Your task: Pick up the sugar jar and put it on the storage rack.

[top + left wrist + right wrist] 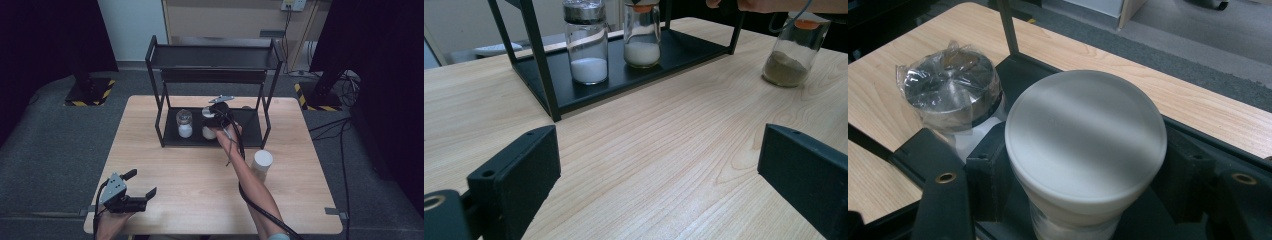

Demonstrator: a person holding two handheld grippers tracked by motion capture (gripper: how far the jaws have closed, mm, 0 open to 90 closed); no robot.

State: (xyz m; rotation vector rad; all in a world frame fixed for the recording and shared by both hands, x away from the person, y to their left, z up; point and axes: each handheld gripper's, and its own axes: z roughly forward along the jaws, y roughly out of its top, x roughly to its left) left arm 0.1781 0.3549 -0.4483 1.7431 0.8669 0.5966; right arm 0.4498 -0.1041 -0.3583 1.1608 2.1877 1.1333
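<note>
My right hand-held gripper [1083,165] holds the white-lidded glass jar [1085,145] just under its lid, smooth and probably fragile, while my left hand-held gripper [659,165] is wide open.

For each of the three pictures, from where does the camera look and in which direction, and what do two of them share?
High view: above the near table edge, looking forward and down at the light wooden table and black metal shelf rack; both forearms, left gripper and right gripper show.
Left gripper view: low over the table, facing the rack; its open jaws show.
Right gripper view: above the rack's bottom tray, looking down; its jaws flank the white-lidded glass jar.
Shared: both gripper views show this jar beside the steel-capped glass jar.
</note>
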